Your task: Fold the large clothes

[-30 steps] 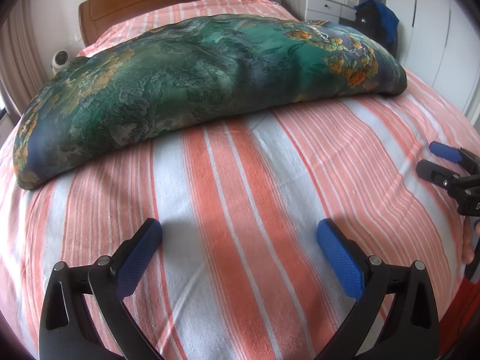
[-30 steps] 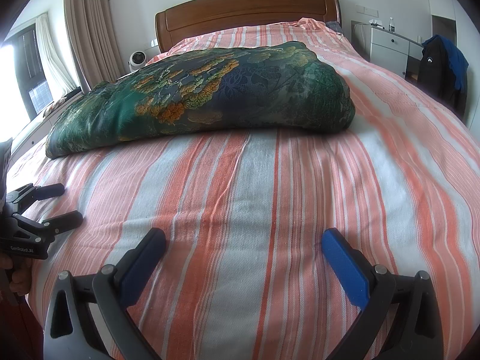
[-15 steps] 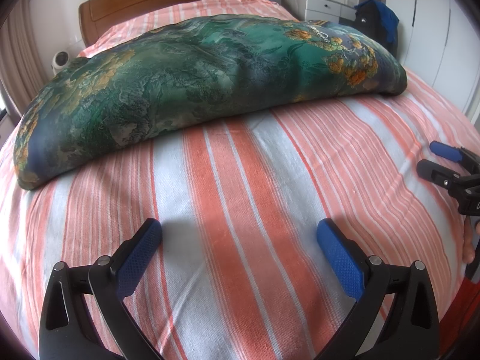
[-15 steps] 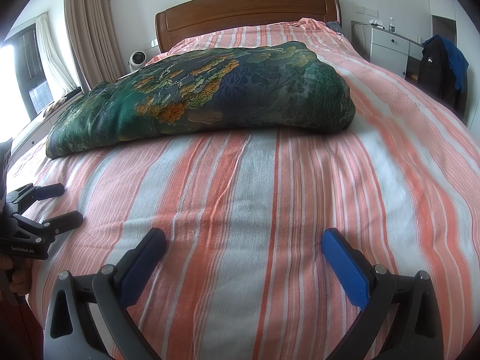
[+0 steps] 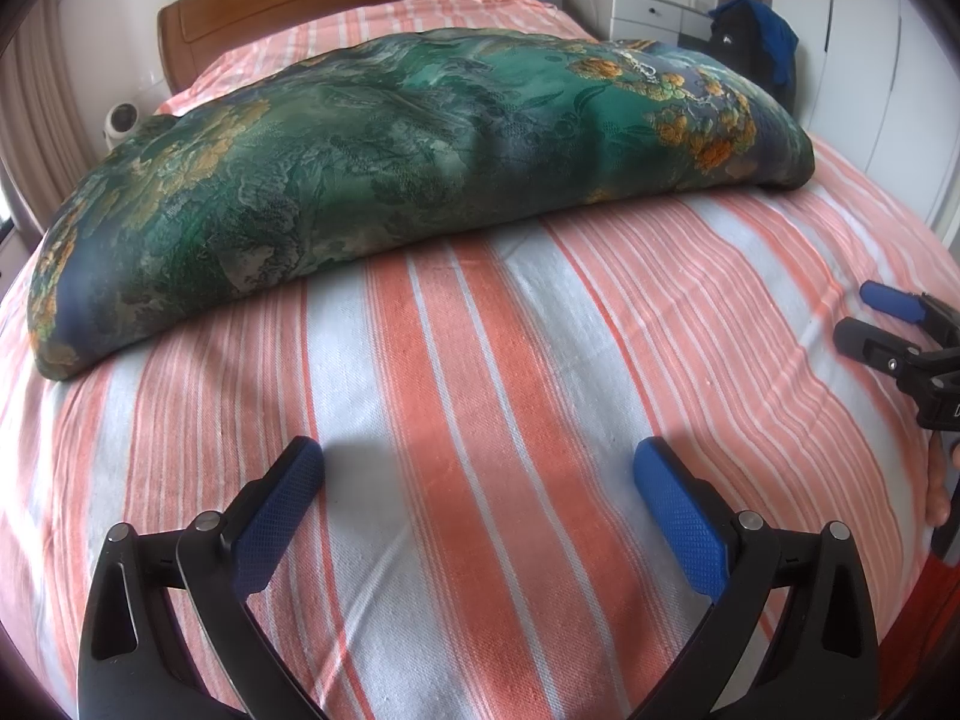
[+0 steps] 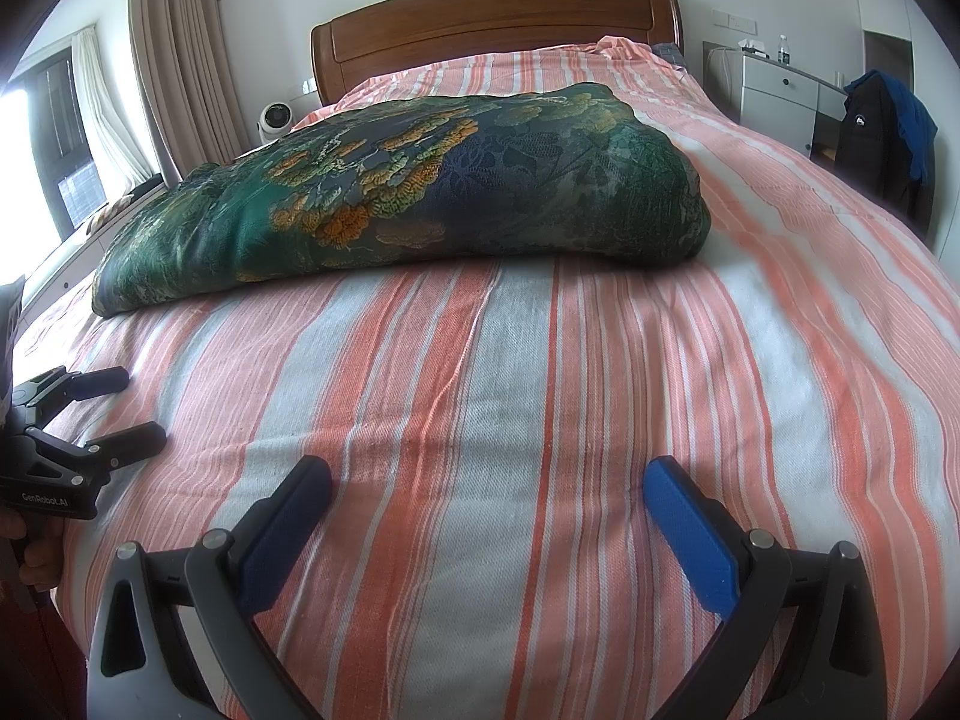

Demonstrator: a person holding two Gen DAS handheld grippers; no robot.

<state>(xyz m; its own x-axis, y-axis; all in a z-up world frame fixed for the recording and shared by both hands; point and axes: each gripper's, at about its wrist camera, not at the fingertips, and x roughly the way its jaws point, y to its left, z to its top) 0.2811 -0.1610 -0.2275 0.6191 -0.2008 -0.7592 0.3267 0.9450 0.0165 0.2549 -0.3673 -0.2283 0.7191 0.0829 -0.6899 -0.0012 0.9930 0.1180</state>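
A thick green quilt with orange flower patterns lies folded in a long bundle across the middle of the bed; the right wrist view shows the quilt from its right end. My left gripper hovers open over the striped bed sheet, well short of the quilt, with nothing between its blue pads. My right gripper is open too, low over the sheet near the bed's foot. Each gripper shows in the other's view: the right gripper at the right edge, the left gripper at the left edge.
A wooden headboard closes the far end of the bed. A white dresser and a dark jacket on a chair stand to the right. Curtains and a small white fan are at the left.
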